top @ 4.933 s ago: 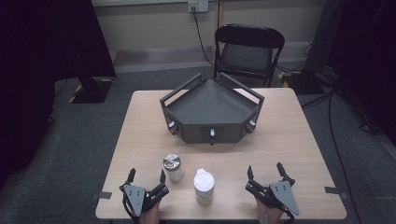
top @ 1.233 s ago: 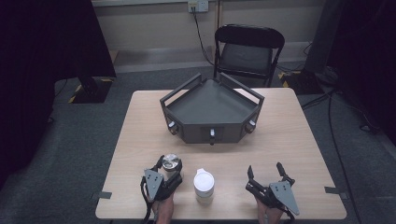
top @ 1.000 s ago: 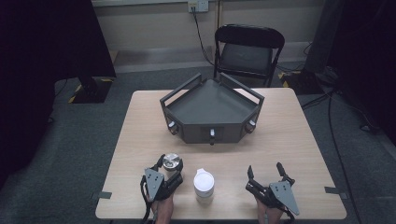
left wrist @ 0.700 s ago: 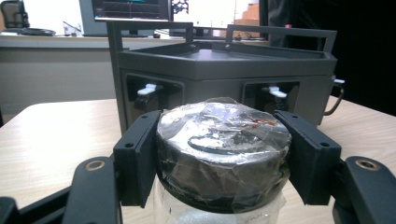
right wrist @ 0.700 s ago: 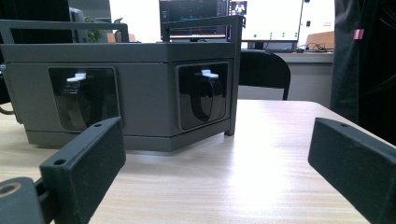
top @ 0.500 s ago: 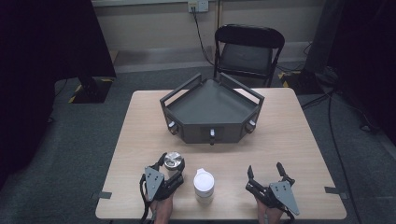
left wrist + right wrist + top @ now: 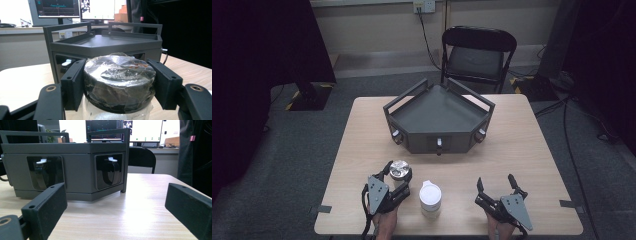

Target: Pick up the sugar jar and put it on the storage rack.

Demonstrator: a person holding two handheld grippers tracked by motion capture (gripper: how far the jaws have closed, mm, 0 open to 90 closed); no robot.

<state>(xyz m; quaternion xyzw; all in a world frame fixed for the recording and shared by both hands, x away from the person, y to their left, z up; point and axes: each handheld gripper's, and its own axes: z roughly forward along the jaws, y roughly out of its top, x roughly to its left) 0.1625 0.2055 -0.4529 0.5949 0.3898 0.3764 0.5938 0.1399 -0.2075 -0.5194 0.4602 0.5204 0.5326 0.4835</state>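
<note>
The left tongs are sitting near the tabletop's front edge, left of its middle, and are closing on a small jar with a dark, shiny lid. In the left gripper view the two black pads are pressing against opposite sides of that lid, which is wrapped in clear film, while the jar's glass body is showing just beneath it. Just beside the jar, toward the middle of the front edge, a white lidded cup is standing upright, apart from both tongs. The right tongs are resting near the front edge toward the right corner, with their jaws spread wide and nothing between them; the right gripper view is showing bare wood in the gap. A dark grey angular tray with raised rails is occupying the middle of the tabletop toward the far edge, well apart from the jar. A black folding chair is standing beyond the far edge.
</note>
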